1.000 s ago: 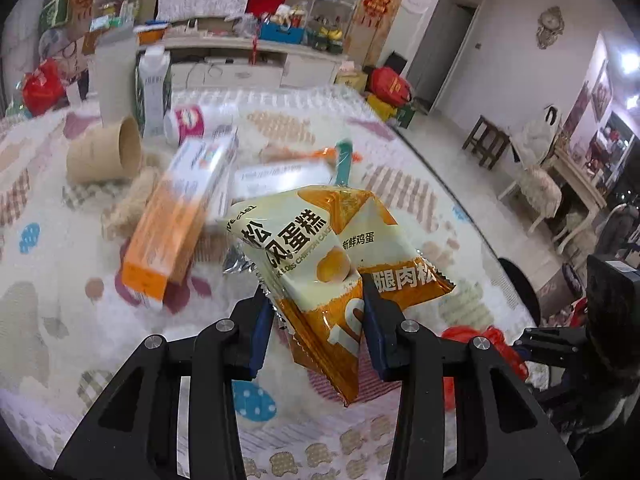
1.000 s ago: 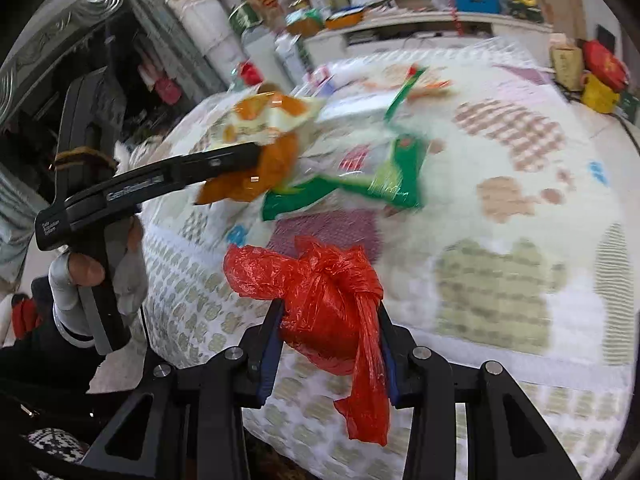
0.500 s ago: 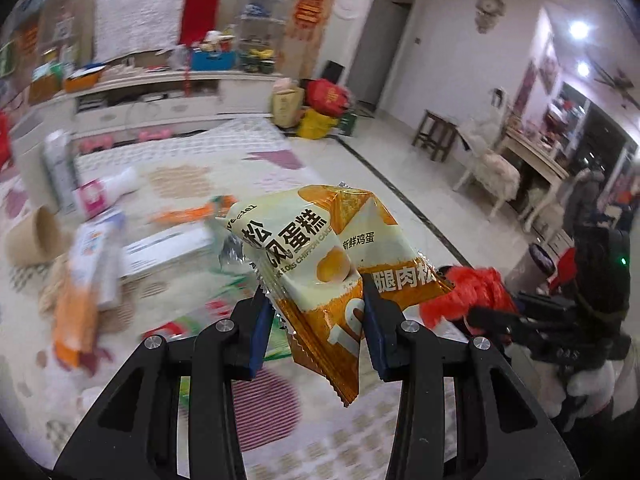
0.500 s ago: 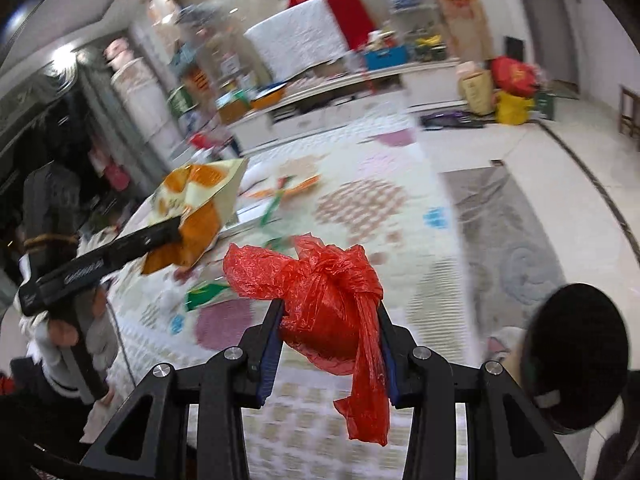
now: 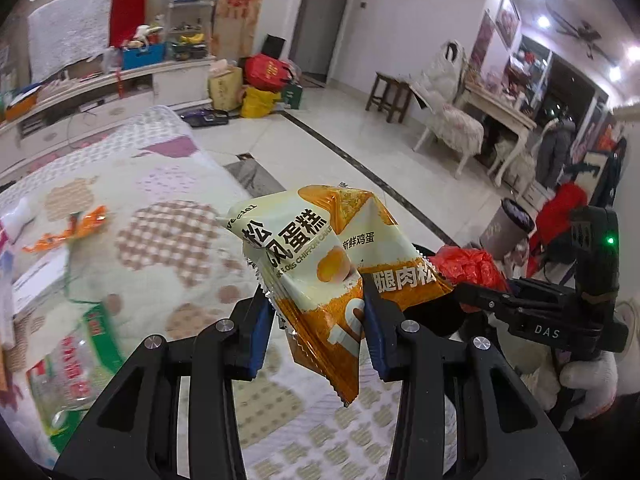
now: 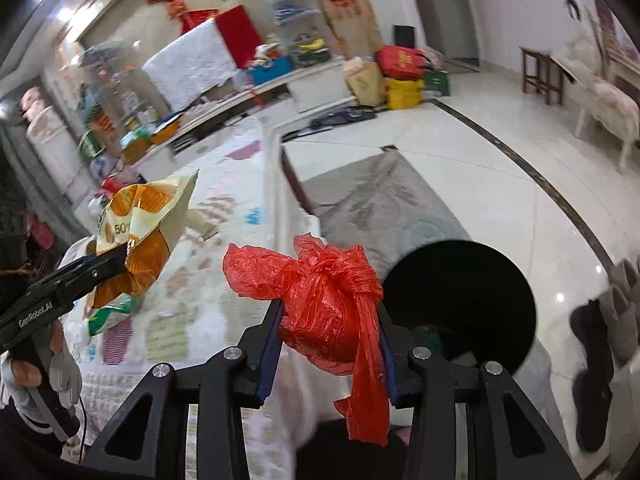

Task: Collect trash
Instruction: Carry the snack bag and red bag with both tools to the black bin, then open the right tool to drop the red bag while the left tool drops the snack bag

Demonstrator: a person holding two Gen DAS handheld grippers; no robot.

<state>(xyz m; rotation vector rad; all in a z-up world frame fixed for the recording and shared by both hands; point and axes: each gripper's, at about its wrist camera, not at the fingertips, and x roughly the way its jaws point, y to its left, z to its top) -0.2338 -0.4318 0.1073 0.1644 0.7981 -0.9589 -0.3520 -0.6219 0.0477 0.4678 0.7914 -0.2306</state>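
Note:
My left gripper (image 5: 318, 316) is shut on a yellow and orange cake wrapper (image 5: 320, 264) and holds it in the air past the right edge of the quilt-covered table (image 5: 168, 184). The wrapper also shows at the left of the right wrist view (image 6: 140, 220). My right gripper (image 6: 330, 332) is shut on a knotted red plastic bag (image 6: 320, 304), held beside a round black bin opening (image 6: 460, 300) on the floor. The red bag shows in the left wrist view (image 5: 468, 266).
A green and clear packet (image 5: 76, 356), an orange wrapper (image 5: 68, 228) and a white sheet (image 5: 36, 276) lie on the table. A grey rug (image 6: 384, 204) lies beside the table. Chairs (image 5: 448, 120), a stool (image 5: 390, 94) and bags (image 5: 264, 80) stand farther off.
Both grippers have swung to the right, away from the table, with their loads still held. The black bin opening has come close under the red bag.

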